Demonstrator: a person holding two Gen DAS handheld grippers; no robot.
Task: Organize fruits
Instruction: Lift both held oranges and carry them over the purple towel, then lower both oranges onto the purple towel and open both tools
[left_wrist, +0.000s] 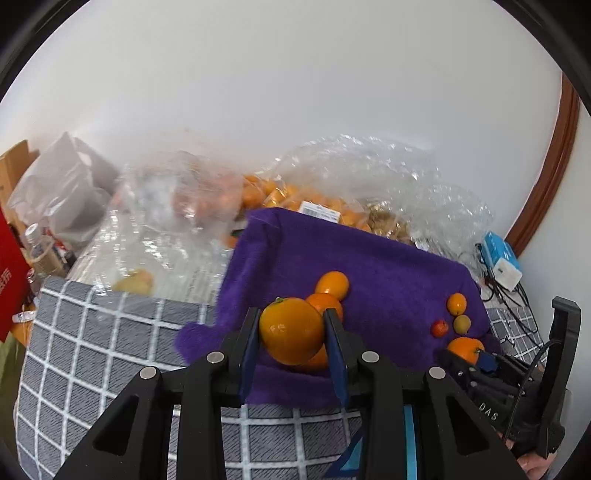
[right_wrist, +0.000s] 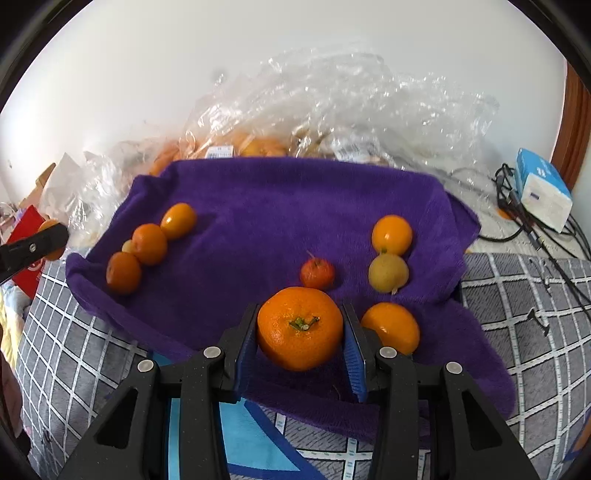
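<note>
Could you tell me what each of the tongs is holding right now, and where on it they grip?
Left tongs: a smooth orange, pinched at its sides. Right tongs: a stem-up mandarin, gripped across its middle.

- A lived-in home room is suggested, not a lab or shop; a plain white wall (left_wrist: 295, 92) is edged by a brown wooden door frame (left_wrist: 554, 177)
- A grey checked cloth (right_wrist: 517, 314) is spread as a cover, with a purple towel (right_wrist: 277, 206) laid over it
- Clear plastic bags (right_wrist: 332, 103) of fruit are heaped at the back; a tissue pack (right_wrist: 543, 192), loose cables (right_wrist: 524, 221), a water bottle (left_wrist: 37, 243) and a cardboard box (left_wrist: 14, 162) are left about
</note>
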